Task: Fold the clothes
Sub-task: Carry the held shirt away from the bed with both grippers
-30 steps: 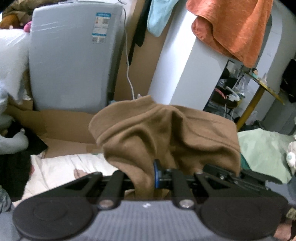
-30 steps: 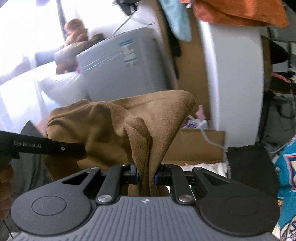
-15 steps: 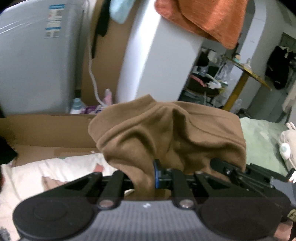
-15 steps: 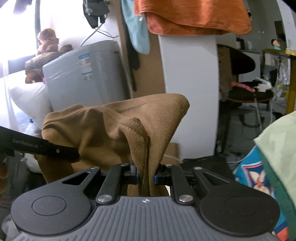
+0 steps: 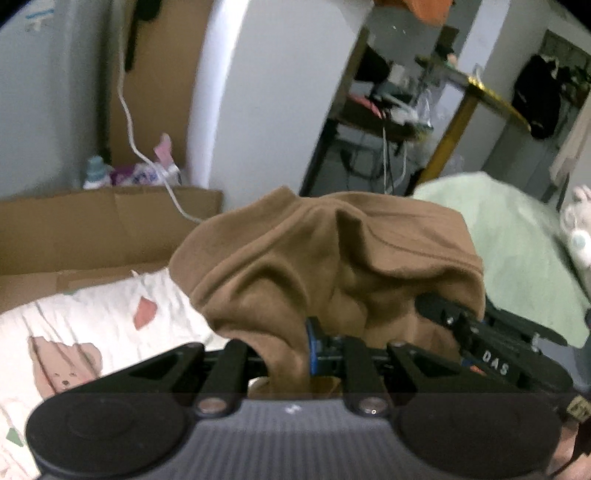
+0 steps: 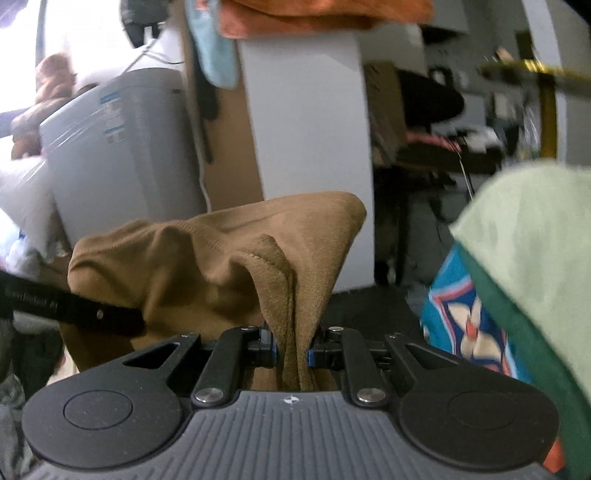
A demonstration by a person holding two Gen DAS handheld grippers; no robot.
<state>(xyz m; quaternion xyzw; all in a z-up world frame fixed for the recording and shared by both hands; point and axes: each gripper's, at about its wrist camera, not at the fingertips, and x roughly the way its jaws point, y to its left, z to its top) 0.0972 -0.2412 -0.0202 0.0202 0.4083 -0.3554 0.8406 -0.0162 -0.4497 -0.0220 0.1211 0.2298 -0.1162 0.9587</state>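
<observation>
Between your two claws hangs the brown garment [image 5: 332, 266], bunched into thick folds and lifted clear of the bedding below. Your left claw [image 5: 295, 354] is pinching one gathered edge of the cloth, which drapes over and hides most of its fingers. Your right claw [image 6: 291, 350] is pressed together on another fold, a stitched hem standing up just above its fingers. From the right wrist view, the left claw's black arm reaches in at the left and meets the same cloth; from the left wrist view, the right claw shows at the right, partly under the fabric. Below the garment on the left lies a white sheet [image 5: 92, 332] with pink animal prints, bordered by cardboard [image 5: 92, 225]. To the right sits a pale green blanket [image 5: 517, 251]. Behind stand a white appliance [image 6: 306, 147] and a grey washing machine [image 6: 122, 155], with an orange towel [image 6: 325, 16] draped above.
</observation>
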